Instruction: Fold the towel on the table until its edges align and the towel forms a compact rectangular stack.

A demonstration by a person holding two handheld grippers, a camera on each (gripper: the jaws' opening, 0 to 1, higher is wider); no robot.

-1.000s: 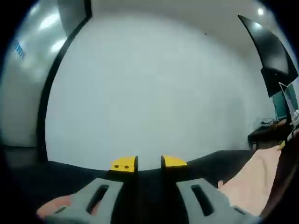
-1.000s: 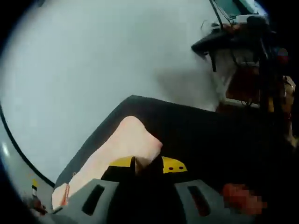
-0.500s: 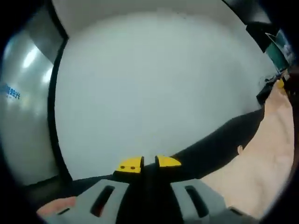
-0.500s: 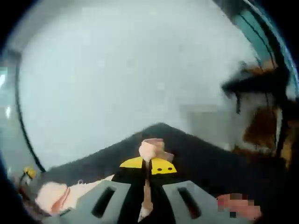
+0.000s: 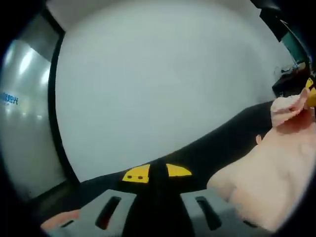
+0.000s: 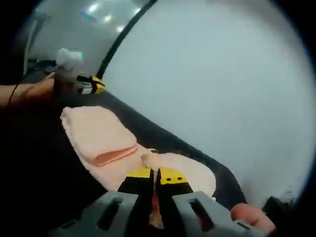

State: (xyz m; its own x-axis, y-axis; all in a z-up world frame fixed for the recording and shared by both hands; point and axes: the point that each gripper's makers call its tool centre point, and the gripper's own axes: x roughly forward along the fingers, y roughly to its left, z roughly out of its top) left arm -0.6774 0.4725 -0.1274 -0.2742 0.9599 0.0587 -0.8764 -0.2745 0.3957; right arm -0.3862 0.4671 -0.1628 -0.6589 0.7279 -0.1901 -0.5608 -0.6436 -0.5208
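The right gripper (image 6: 156,176) has its fingers pinched on a corner of the peach towel (image 6: 101,136). The left gripper (image 5: 157,172) looks closed on nothing. The towel lies part-folded near the dark bench (image 6: 44,163) edge; squaring the layers remains.

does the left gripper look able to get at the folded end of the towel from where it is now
Probably yes. In the right gripper view the left gripper sits just beyond the towel's folded end, with bare dark table around it and nothing between. The right gripper pinches the opposite end, well clear of that side.
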